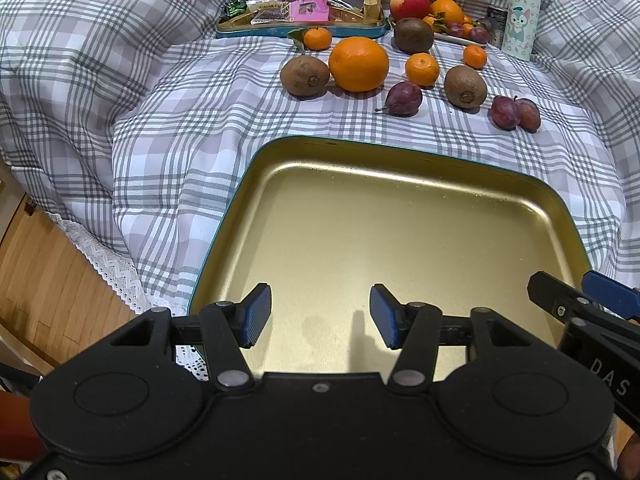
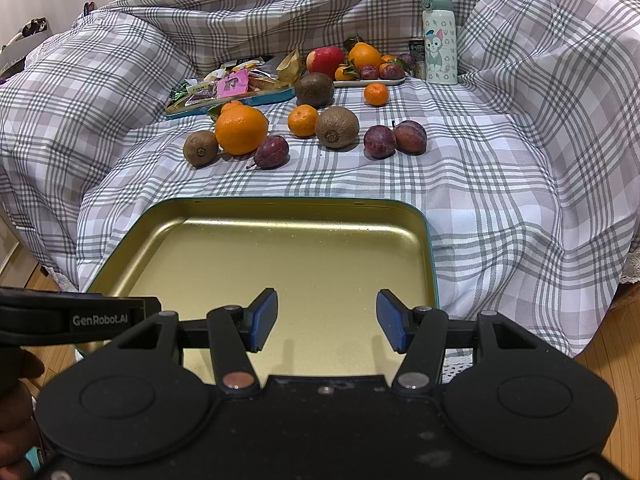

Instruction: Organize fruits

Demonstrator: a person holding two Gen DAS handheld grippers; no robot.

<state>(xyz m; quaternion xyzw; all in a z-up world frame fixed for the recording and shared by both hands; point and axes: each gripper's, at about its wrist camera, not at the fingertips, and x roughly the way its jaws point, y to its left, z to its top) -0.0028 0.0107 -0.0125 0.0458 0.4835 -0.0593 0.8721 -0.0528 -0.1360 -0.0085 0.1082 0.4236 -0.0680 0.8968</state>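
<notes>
Plaid bed (image 1: 168,128) ahead; both my grippers, left gripper (image 1: 320,316) and right gripper (image 2: 327,320), hover spread and empty over the gold tray (image 1: 400,216); I'd reach for the nearest plum (image 2: 272,151) first, pinching gently.

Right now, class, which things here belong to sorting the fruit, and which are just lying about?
Job: gold tray, orange, kiwis, plums, mandarins, fruit plate.
Lying about: snack tin, bottle, can.

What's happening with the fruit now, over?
Left gripper and right gripper open, fingers holding nothing, over the gold tray. Tray bare. Loose fruit untouched on the checked blanket. Nothing in the way.
</notes>
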